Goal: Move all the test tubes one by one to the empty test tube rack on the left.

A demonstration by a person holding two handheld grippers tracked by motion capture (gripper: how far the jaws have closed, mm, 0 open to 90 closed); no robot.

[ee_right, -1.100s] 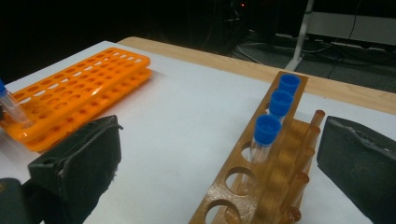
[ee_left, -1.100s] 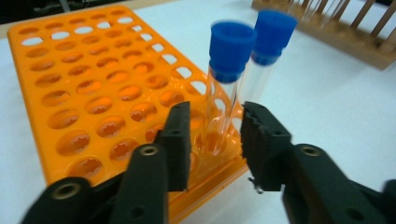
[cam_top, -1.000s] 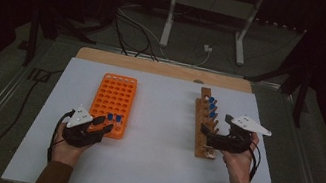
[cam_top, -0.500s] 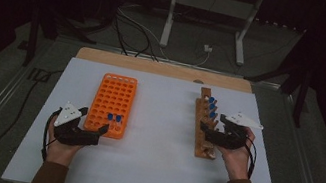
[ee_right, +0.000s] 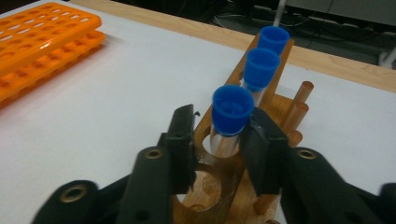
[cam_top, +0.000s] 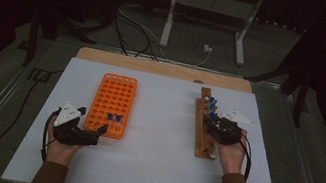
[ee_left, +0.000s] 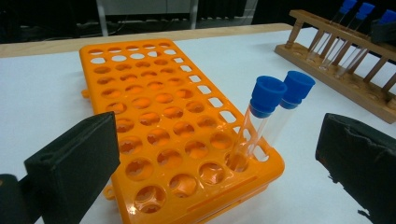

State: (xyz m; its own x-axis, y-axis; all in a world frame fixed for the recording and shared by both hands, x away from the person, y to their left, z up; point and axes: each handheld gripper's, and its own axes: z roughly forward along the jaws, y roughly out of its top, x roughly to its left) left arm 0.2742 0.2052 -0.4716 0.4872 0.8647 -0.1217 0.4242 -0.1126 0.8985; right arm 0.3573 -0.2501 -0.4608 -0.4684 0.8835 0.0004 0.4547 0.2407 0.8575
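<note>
An orange tube rack (cam_top: 114, 98) lies left of centre, with two blue-capped tubes (cam_top: 114, 118) standing at its near right corner. My left gripper (cam_top: 91, 122) sits just off that near end, open; its jaws stand wide apart in the left gripper view (ee_left: 219, 140), with the two tubes (ee_left: 264, 107) between and beyond them. On the right, a wooden rack (cam_top: 204, 129) holds three blue-capped tubes (cam_top: 210, 106). My right gripper (ee_right: 222, 120) straddles the nearest tube (ee_right: 232, 109), which stands in its hole. The right pad (ee_right: 259, 149) is against it, and a gap shows at the left pad (ee_right: 183, 140).
Everything rests on a white table sheet (cam_top: 152, 171) over a wooden board (cam_top: 155, 66). Metal rails run along both table sides. Cables and a stand's legs (cam_top: 203, 22) lie on the dark floor beyond the far edge.
My left gripper has drawn back toward the near left, away from the two tubes in the orange rack. My right gripper has edged forward onto the wooden rack's nearest tube.
</note>
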